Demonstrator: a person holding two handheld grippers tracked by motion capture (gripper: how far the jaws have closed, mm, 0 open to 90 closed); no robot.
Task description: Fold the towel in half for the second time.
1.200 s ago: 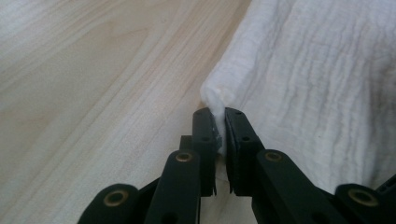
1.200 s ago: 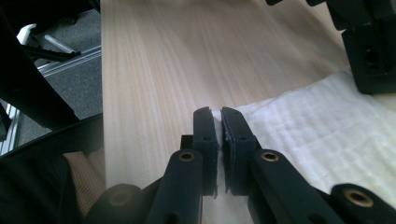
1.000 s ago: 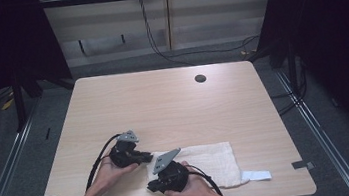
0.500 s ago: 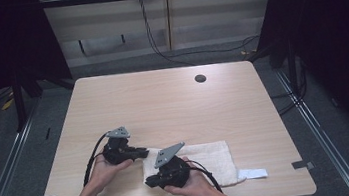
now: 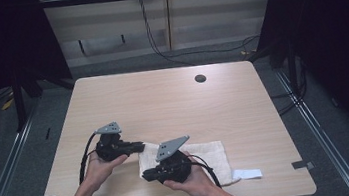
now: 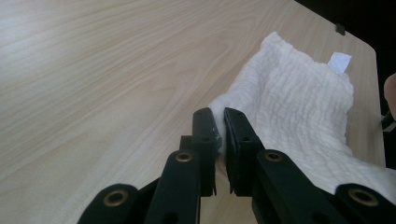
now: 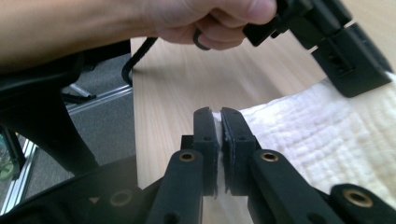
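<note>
A white textured cloth [image 5: 212,156] lies flat near the table's front edge, with a small white tag [image 5: 246,173] at its right corner. My left gripper [image 5: 140,145] is shut on the cloth's far left corner, and the fabric [image 6: 299,107] shows pinched between its jaws [image 6: 220,133]. My right gripper [image 5: 146,175] is shut on the near left corner, with a sliver of cloth [image 7: 327,135] between its closed jaws [image 7: 217,126]. The cloth's left edge is raised a little off the wood. In the right gripper view, the other hand [image 7: 205,21] and its gripper [image 7: 348,58] hover close above.
The light wooden table [image 5: 163,104] stretches away behind the cloth, with a round dark hole [image 5: 200,78] near its far right. Dark floor, metal rails and cables surround the table. Both forearms come in from the front edge.
Both grippers have risen slightly while staying shut, lifting the cloth's left edge. The left gripper has also drifted a little leftward and away.
</note>
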